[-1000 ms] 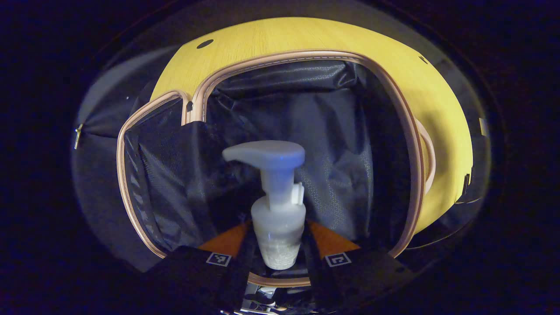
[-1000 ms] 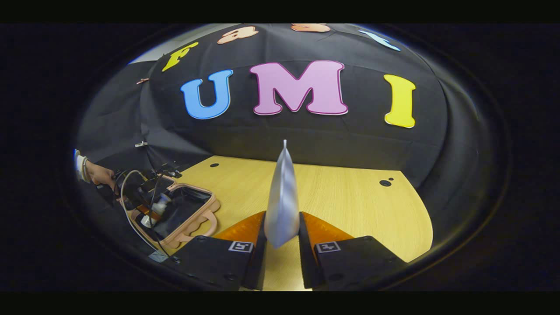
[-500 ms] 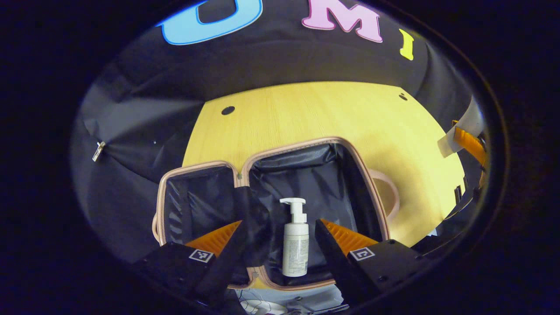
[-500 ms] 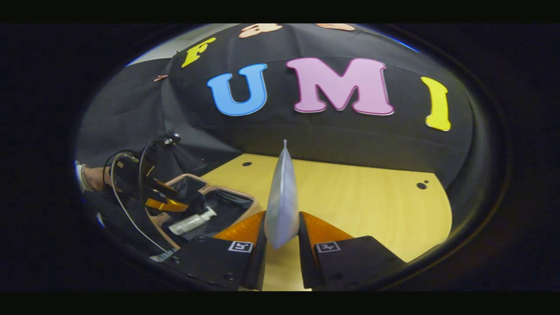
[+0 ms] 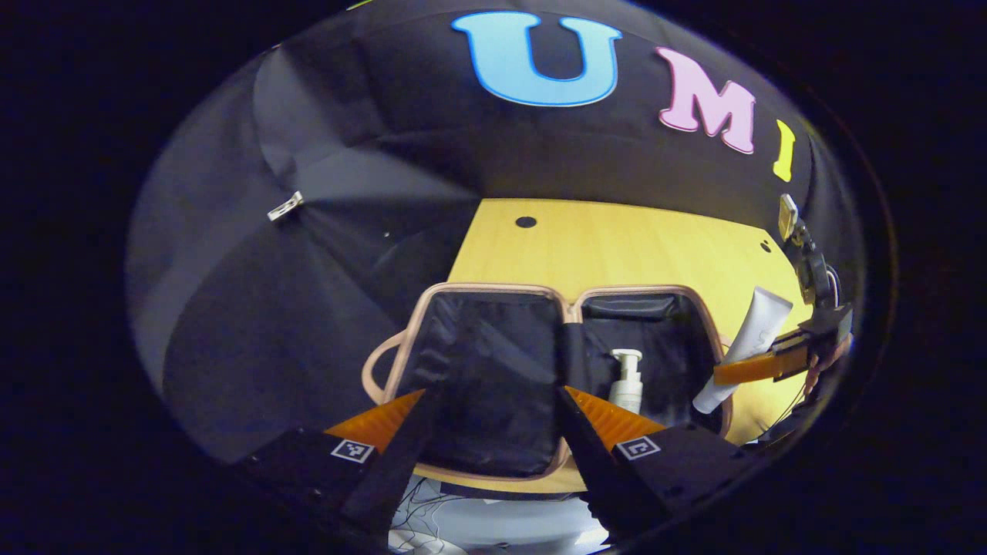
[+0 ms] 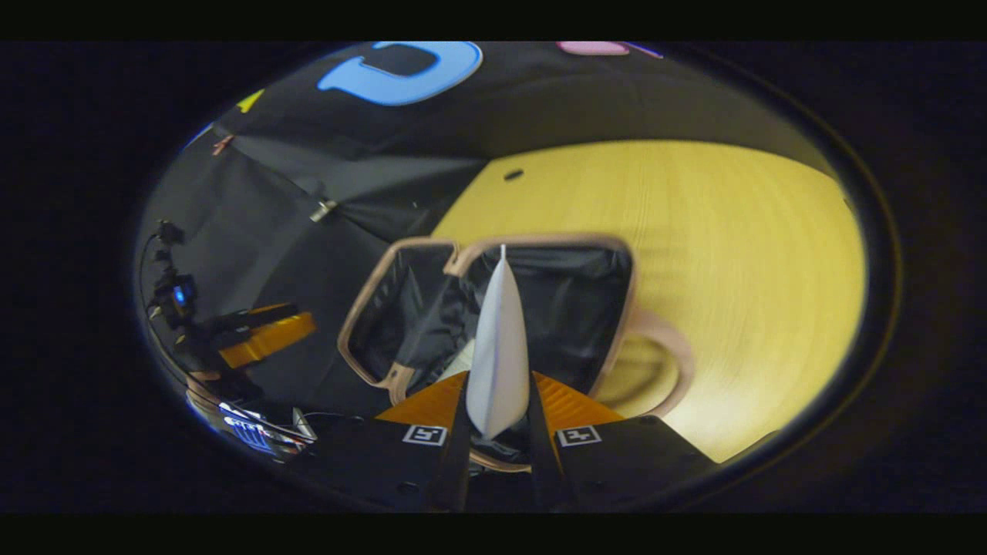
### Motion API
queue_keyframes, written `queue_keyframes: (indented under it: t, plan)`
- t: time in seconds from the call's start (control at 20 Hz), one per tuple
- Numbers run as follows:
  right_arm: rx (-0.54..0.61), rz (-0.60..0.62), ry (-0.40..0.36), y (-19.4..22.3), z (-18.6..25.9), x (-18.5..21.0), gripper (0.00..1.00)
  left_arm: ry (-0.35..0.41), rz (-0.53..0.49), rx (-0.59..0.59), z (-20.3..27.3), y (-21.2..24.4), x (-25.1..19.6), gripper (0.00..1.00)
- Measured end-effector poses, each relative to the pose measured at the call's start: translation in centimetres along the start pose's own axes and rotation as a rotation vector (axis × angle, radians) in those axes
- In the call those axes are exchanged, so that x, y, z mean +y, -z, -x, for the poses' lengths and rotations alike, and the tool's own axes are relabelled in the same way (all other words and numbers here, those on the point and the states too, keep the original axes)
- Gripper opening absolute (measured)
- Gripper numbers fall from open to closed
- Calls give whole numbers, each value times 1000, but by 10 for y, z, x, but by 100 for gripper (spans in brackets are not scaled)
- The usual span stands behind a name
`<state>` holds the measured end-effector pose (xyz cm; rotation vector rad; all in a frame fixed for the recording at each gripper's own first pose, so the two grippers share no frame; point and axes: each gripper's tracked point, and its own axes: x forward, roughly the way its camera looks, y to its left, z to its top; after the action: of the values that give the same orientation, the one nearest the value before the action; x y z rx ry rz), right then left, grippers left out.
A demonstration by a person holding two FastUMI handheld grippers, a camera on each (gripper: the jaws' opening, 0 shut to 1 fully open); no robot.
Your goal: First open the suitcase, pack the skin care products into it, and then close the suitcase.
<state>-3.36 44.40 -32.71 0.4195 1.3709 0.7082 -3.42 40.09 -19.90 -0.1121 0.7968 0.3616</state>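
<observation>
Here, in the left gripper view, our left gripper (image 5: 493,420) gapes wide, holding nothing, above the open suitcase (image 5: 493,291); the pump bottle (image 5: 626,381), half hidden, lies inside at 4 o'clock. In the right gripper view, our right gripper (image 6: 497,412) pinches the tube (image 6: 497,347), masking the suitcase lining behind.

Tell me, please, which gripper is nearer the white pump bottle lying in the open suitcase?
Right gripper, probably: it holds the white tube beside the white pump bottle. Left gripper sits back over the other half.
</observation>
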Motion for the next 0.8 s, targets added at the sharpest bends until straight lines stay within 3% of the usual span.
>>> queue_keyframes:
  t: [0.15, 0.2, 0.25, 0.3, 0.35, 0.4, 0.45, 0.5, 0.6, 0.7, 0.75, 0.8]
  plan:
    - [139, -90, 96, 34, -28, -12, 37, -45, 113, 15, -1, 14, 46, 98]
    - [151, -101, 126, 39, -34, -17, 30, -58, 145, 21, -4, 18, 60, 98]
    - [168, -121, 135, 43, -37, -19, 37, -72, 171, 29, -7, 21, 73, 98]
    - [173, -152, 129, 42, -39, -17, 44, -85, 193, 35, -10, 25, 85, 98]
    - [178, -177, 118, 41, -37, -14, 39, -94, 209, 41, -12, 26, 95, 98]
    - [173, -193, 101, 40, -36, -11, 42, -105, 223, 45, -16, 28, 102, 97]
    - [157, -218, 73, 33, -32, -5, 34, -111, 234, 47, -22, 28, 109, 97]
    - [138, -234, 61, 30, -28, -3, 48, -117, 243, 46, -29, 25, 114, 97]
    - [59, -218, -25, 13, -12, 13, 55, -139, 244, 32, -41, 17, 130, 97]
    - [-38, -162, -104, -7, 11, 27, 86, -152, 248, 27, -58, 6, 147, 97]
    - [-84, -138, -138, -19, 26, 34, 76, -156, 250, 25, -71, -2, 157, 97]
    - [-126, -120, -163, -28, 38, 39, 86, -153, 250, 33, -85, -6, 162, 97]
